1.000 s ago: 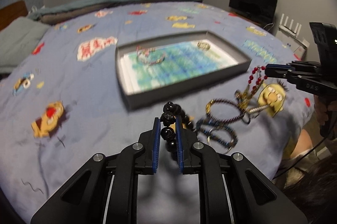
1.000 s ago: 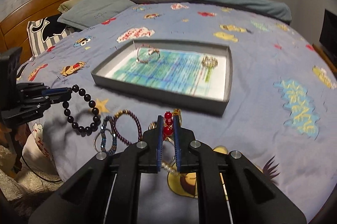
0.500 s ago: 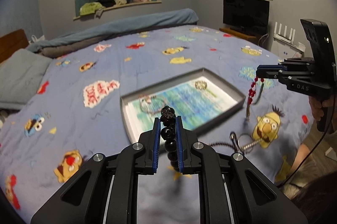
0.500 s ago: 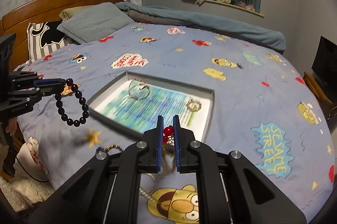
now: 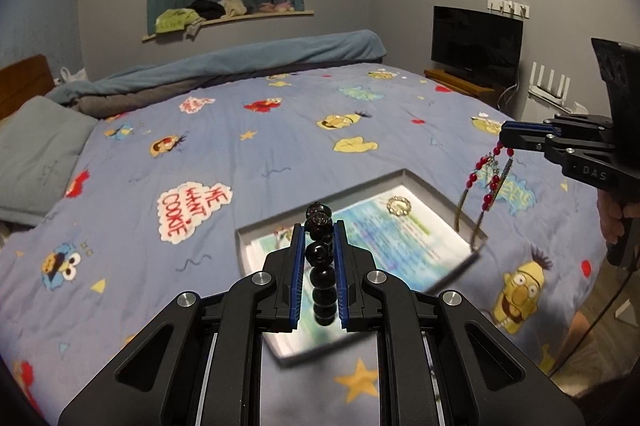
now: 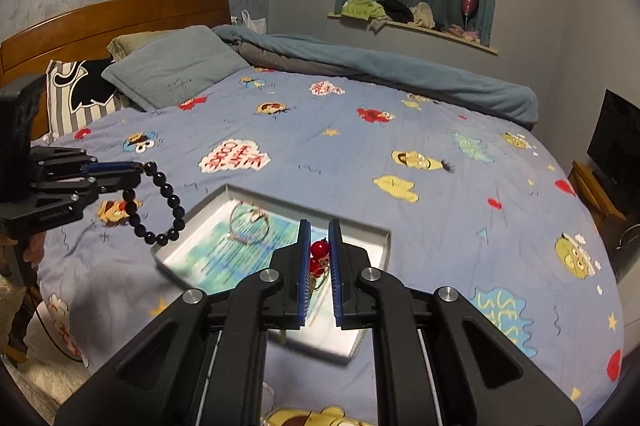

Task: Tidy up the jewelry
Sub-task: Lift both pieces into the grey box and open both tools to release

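Left gripper (image 5: 319, 250): clenched on black bead bracelet (image 6: 158, 202), held in the air above the near left corner of the tray; loop hangs down below the fingertips.
Tray (image 6: 386, 240): grey, shallow, flat on the bedspread (image 6: 360, 154); holds a thin bangle (image 6: 249, 224) at left and a small gold ring (image 5: 399, 205) at right.
Right gripper (image 6: 319, 254): clenched on red bead necklace (image 5: 490, 182); strand dangles, long axis near vertical, lower end over the tray's right edge.

Tray (image 5: 434, 191) lining print blurred, unreadable
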`<state>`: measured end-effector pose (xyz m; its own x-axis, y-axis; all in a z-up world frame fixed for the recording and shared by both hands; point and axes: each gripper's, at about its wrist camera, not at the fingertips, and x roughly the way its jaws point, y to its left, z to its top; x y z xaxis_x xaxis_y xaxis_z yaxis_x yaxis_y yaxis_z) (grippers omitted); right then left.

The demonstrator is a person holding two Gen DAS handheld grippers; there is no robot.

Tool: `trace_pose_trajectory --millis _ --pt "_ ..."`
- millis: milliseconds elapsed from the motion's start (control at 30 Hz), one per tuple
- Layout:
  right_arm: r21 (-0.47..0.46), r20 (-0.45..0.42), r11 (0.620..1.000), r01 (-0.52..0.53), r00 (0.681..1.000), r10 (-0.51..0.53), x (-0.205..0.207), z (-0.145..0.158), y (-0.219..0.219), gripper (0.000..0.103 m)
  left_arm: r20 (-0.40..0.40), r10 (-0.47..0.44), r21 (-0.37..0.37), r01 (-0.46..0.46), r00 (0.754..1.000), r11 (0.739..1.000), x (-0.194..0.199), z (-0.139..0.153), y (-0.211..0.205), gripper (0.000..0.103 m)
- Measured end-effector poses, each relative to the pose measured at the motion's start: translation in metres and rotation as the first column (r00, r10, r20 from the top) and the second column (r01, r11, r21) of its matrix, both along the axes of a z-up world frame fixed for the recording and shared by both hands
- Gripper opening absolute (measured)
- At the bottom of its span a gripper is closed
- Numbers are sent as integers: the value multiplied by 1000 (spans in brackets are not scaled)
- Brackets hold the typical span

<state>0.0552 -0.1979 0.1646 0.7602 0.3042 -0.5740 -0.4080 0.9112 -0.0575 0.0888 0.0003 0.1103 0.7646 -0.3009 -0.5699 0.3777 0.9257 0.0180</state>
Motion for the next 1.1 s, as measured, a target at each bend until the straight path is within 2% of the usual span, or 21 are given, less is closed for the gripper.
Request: trace_pose_trajectory --millis 200,367,500,667,967,1100 --pt "-16 -37 1000 1 999 -2 27 -21 11 9 -73 4 -7 -4 997 1000 38 -21 -7 15" --pt "-6 -94 1000 -11 996 10 39 -49 18 9 -159 -20 -91 5 987 996 56 -46 -5 15" --pt "-6 -148 1000 -8 989 7 42 -74 16 9 -256 -6 -132 -29 967 991 68 -78 5 15" --pt "-12 -220 1000 28 975 -30 51 -106 6 9 -309 48 -101 -83 950 991 74 -109 19 15" --pt "-19 -293 997 70 953 -72 61 -136 -5 9 -337 80 -14 -90 938 996 77 -128 18 15" --pt "-19 -311 996 83 947 -84 65 -143 -6 9 -349 81 -17 -93 934 996 80 -133 16 15"
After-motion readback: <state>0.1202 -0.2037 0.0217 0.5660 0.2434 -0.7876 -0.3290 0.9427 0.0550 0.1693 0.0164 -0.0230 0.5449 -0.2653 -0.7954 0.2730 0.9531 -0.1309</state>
